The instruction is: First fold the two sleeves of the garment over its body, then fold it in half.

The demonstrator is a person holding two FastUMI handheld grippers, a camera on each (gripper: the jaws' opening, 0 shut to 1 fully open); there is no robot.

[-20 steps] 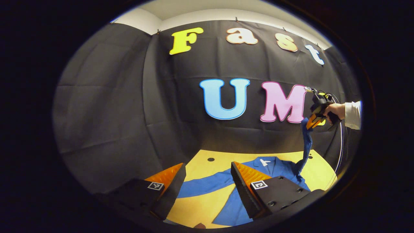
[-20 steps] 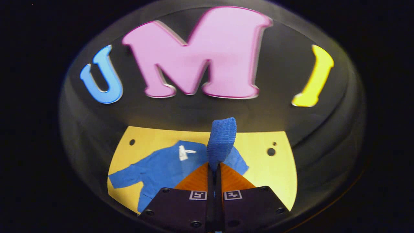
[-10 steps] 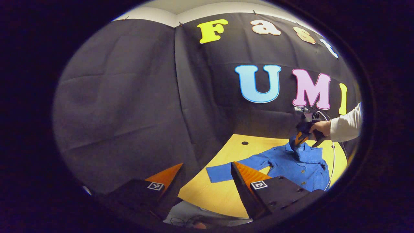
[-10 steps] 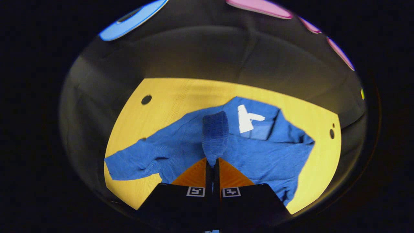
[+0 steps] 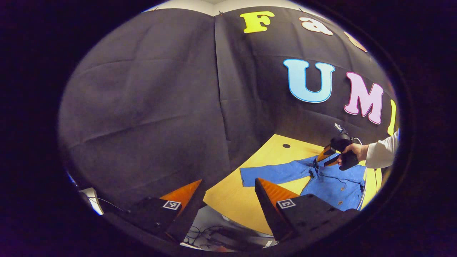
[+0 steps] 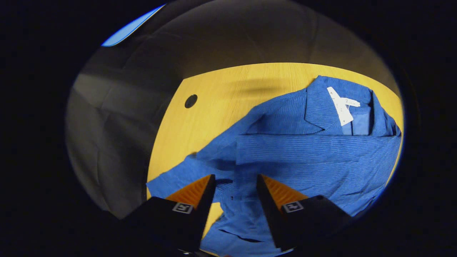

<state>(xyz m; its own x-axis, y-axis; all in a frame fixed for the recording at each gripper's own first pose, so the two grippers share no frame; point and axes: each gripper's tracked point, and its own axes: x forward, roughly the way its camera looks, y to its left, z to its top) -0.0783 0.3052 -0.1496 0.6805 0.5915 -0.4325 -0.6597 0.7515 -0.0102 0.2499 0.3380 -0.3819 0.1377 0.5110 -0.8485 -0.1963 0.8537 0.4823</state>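
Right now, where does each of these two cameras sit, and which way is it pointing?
Left gripper view: rides on the left gripper, off the table's near-left corner, facing the booth wall and across the yellow table; its own open fingers show, and farther off the right gripper in a hand.
Right gripper view: rides on the right gripper, tilted down over the blue shirt; its open fingers show.
Shared: both see the blue shirt, its spread sleeve and the table.
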